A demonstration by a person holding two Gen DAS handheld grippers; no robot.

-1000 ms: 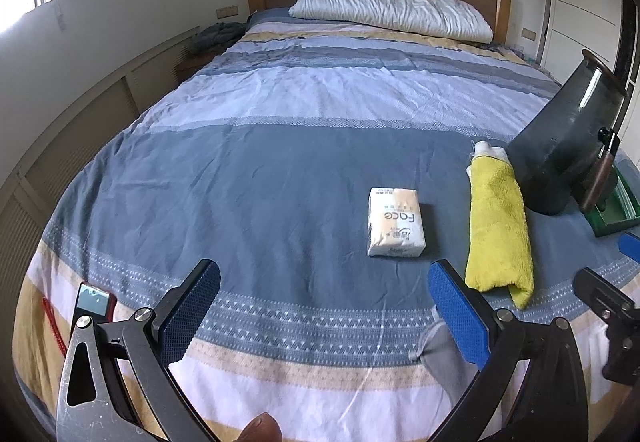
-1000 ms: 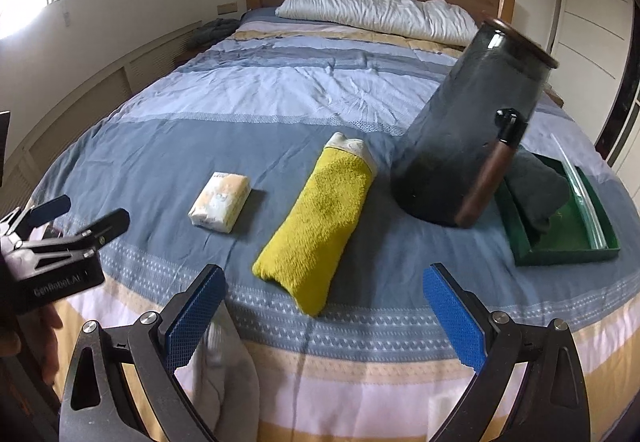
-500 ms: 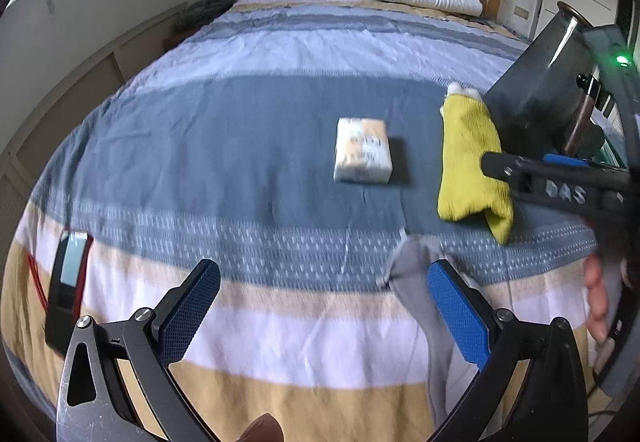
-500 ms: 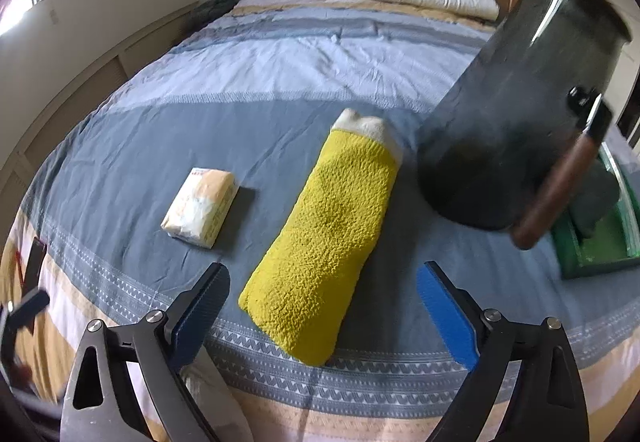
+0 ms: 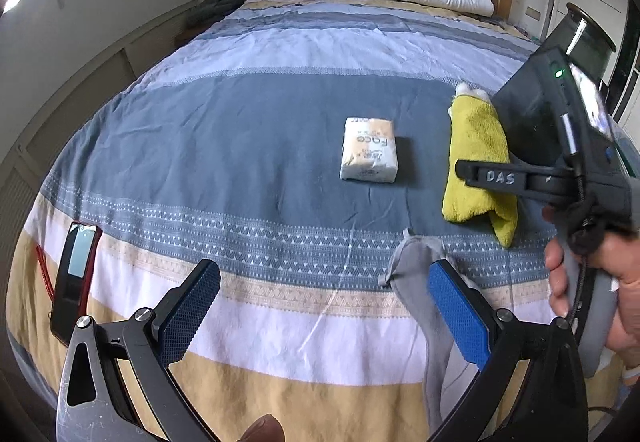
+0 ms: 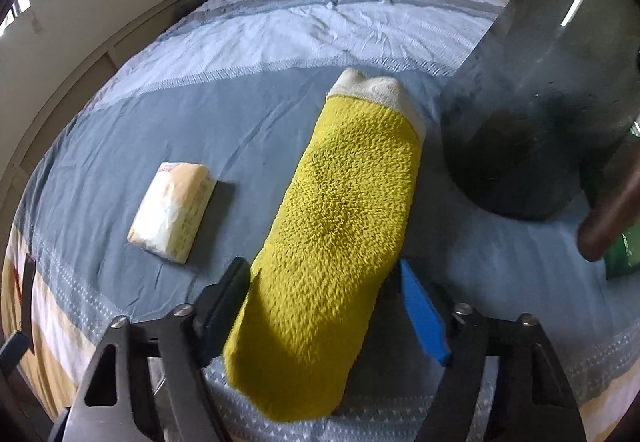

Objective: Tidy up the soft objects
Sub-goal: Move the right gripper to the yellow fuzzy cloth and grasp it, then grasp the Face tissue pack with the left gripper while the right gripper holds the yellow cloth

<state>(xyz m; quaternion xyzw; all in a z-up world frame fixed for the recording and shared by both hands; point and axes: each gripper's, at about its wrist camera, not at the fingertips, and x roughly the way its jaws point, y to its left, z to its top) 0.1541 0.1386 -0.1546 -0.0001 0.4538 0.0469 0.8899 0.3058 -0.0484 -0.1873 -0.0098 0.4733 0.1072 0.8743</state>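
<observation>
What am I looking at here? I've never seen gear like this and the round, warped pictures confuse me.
A person holds a two-finger tool in each hand; each carries a wide-angle camera, hence the warping. One picture looks along the left gripper, open over the bed. The other looks along the right gripper, its fingers either side of a yellow towel; whether they squeeze it, I cannot tell. Also there: a tissue pack, a grey sock, a dark jar.
</observation>
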